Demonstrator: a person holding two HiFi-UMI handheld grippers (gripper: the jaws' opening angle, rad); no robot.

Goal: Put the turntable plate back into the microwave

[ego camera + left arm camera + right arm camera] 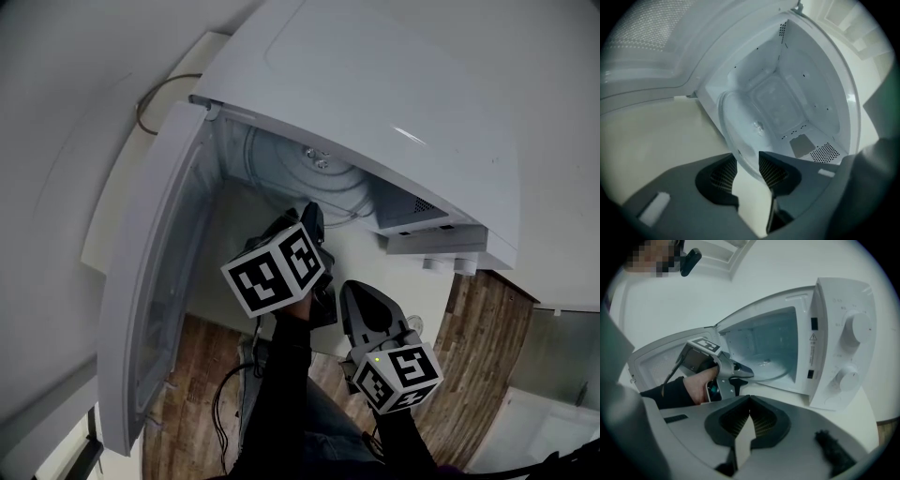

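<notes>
Clear glass round turntable plate [740,136] lies inside the white, open-doored microwave [843,348], its near rim clamped by the left gripper [748,166], probably to seat it on its hub; the right gripper [749,420] waits behind, closed and empty

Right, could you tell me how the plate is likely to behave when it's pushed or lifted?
The plate looks like clear glass, so probably stiff, fragile and heavy for its size. Its smooth rim, between the left gripper's jaws, may slip. Being round and shallow, it should slide on the microwave floor rather than tip.
</notes>
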